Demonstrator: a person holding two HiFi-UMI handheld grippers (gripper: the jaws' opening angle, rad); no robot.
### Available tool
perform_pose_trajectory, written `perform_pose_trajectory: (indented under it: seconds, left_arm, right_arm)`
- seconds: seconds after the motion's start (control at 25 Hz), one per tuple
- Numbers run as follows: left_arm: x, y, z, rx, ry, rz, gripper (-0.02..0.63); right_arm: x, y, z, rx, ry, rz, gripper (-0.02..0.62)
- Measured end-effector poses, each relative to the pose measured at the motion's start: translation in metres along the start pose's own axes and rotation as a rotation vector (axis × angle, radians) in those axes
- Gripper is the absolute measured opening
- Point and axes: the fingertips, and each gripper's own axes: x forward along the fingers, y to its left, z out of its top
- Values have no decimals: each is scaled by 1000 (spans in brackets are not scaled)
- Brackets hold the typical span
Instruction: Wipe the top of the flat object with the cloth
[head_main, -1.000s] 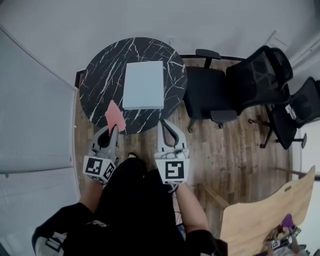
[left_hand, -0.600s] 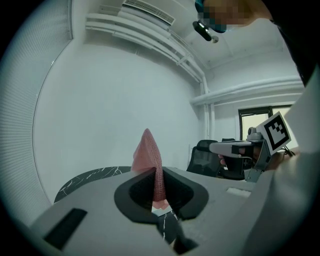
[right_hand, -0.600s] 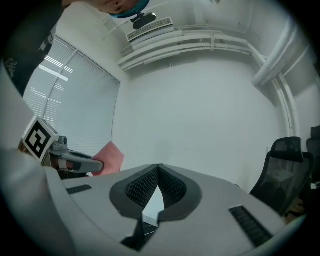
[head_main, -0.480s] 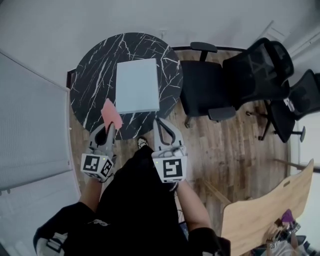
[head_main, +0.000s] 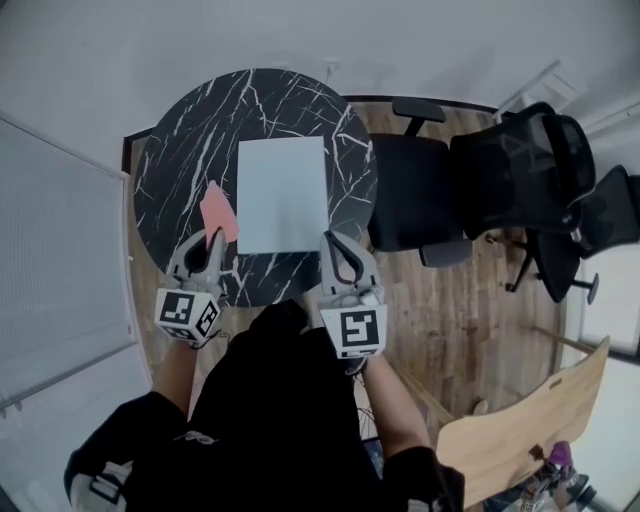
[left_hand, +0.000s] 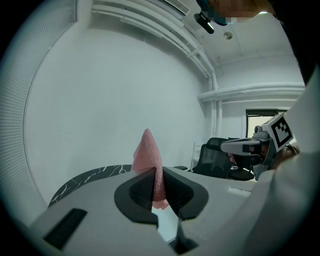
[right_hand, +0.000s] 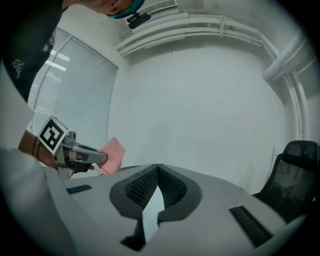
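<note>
A pale blue flat rectangular object (head_main: 282, 194) lies on a round black marble table (head_main: 180, 160). My left gripper (head_main: 212, 236) is shut on a pink cloth (head_main: 218, 211), which sticks up from its tips over the table's near-left part, just left of the flat object. The cloth (left_hand: 149, 159) stands pinched between the jaws in the left gripper view. My right gripper (head_main: 334, 243) is shut with nothing in it, its tips at the flat object's near-right corner. The right gripper view shows the left gripper and the cloth (right_hand: 113, 155) at its left.
Black office chairs (head_main: 500, 180) stand right of the table on a wooden floor (head_main: 470, 320). A white wall (head_main: 300, 35) runs behind the table, and window blinds (head_main: 50, 250) line the left side. A light wooden tabletop (head_main: 520, 420) sits at the lower right.
Both grippers have moved forward over the table's near edge. The cloth now sits beside the flat object's left edge, and the right gripper tips reach its near-right corner.
</note>
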Motion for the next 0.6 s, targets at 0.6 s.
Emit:
perform_pose_trajectory:
  seconds: [0.6]
  left_arm:
    - [38,45,-106,-4,322,67,11]
  right_arm:
    - [64,2,-79,-7,204,134,-6]
